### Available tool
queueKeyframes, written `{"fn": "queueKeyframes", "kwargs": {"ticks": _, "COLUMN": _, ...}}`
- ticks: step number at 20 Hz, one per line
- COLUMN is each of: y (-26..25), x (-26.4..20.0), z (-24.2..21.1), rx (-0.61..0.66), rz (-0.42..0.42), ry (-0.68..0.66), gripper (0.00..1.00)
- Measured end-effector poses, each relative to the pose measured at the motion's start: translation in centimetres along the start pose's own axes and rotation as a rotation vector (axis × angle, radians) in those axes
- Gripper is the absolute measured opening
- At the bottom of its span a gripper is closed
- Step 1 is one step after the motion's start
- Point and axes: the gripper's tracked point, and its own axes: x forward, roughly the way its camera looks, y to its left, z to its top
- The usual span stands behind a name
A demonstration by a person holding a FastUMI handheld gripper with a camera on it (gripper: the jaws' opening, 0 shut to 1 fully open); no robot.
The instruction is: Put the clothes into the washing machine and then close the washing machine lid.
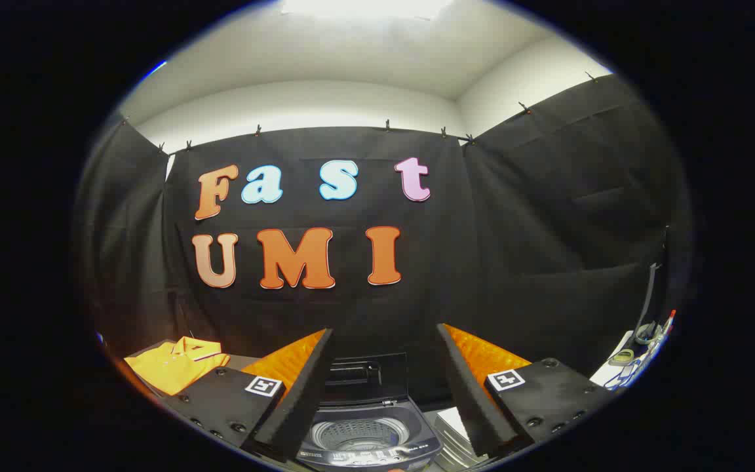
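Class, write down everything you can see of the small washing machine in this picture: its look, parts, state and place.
The washing machine is a small dark top-loader with a glossy, plastic-looking body. Its lid stands raised at the back, so the round, ribbed silvery drum lies open, with no clothes visible inside. A control strip runs along its front edge. It sits between the fingers of the open gripper, low and just ahead of them, before the black cloth wall. Nothing visibly touches it.
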Motion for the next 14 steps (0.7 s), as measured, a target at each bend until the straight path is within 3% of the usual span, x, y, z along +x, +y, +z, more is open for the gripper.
{"fn": "queueKeyframes", "kwargs": {"ticks": 14, "y": -0.05, "x": -1.05, "z": 0.19, "rx": -0.013, "rz": -0.022, "ry": 0.001, "gripper": 0.98}}
